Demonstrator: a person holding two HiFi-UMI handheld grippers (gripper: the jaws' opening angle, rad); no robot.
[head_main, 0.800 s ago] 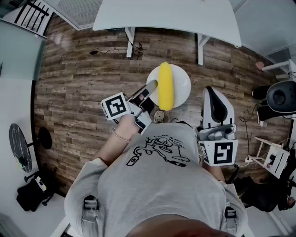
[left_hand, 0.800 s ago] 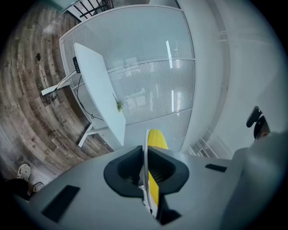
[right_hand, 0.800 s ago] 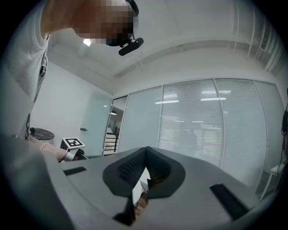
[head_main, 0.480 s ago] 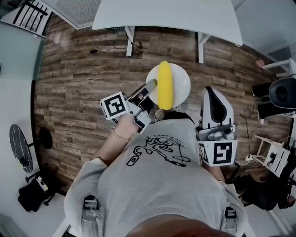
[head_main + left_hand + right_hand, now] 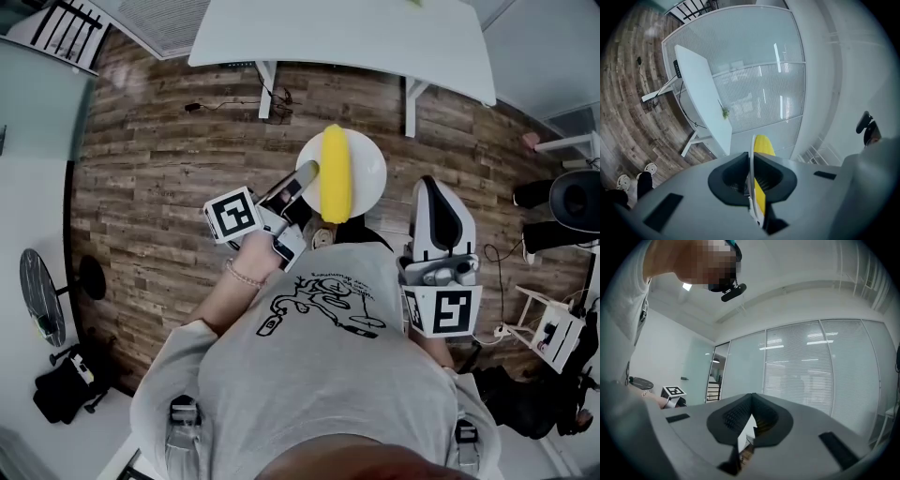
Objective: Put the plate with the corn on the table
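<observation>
A white plate (image 5: 367, 167) carries a yellow corn cob (image 5: 335, 173) and hangs in the air above the wooden floor. My left gripper (image 5: 308, 172) is shut on the plate's left rim. The left gripper view shows the plate (image 5: 752, 174) edge-on between the jaws, with the corn (image 5: 762, 146) behind it. The white table (image 5: 337, 33) stands ahead, beyond the plate, and also shows as the table (image 5: 701, 96) in the left gripper view. My right gripper (image 5: 427, 183) is held close to the person's body, shut and holding nothing. That right gripper (image 5: 751, 401) points up at a glass wall.
A cable (image 5: 220, 103) lies on the floor under the table. A black round object (image 5: 574, 197) and a white stand (image 5: 553, 323) sit at the right. A dark fan (image 5: 42, 300) stands at the left. Shoes (image 5: 628, 179) show on the floor.
The plate, the corn and both grippers keep their places. The floor and table have slid a little in the head view.
</observation>
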